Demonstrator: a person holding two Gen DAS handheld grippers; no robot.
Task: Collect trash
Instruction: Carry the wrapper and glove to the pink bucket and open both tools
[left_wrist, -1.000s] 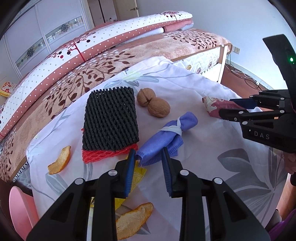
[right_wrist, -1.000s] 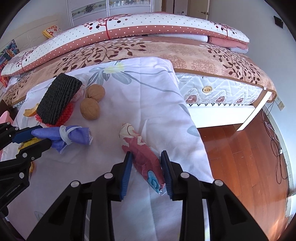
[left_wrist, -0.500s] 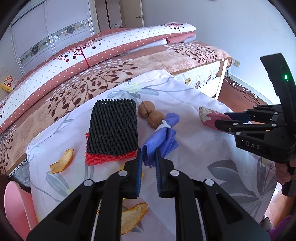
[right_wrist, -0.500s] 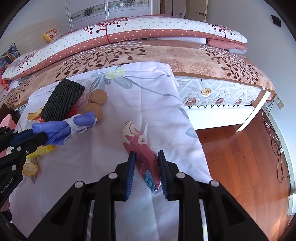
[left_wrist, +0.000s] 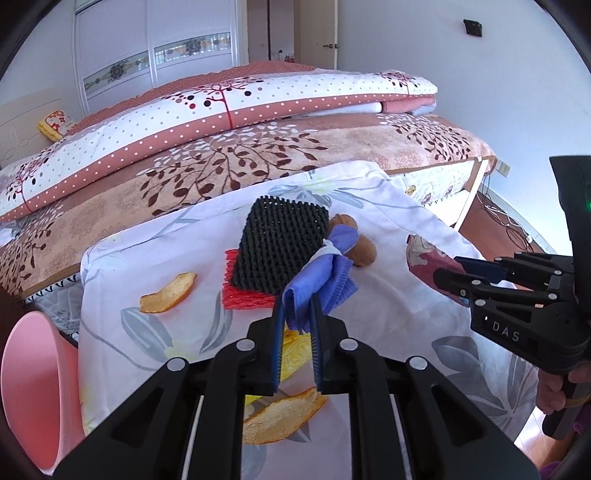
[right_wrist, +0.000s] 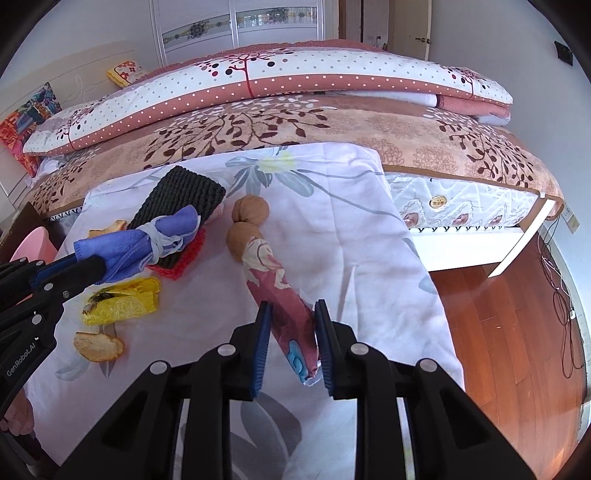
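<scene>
Left hand-held gripper (left_wrist: 297, 325) pinching blue cloth (left_wrist: 321, 280), lifted off sheet (left_wrist: 388, 306). Right hand-held gripper (right_wrist: 291, 332) clamped on maroon wrapper (right_wrist: 284, 299).

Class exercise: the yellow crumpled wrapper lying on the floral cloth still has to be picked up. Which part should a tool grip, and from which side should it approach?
Grip the puffed, folded end of the yellow wrapper, coming from above. It lies nearly flat on the cloth, so only the raised folds offer the fingers something to pinch, I judge.
</scene>
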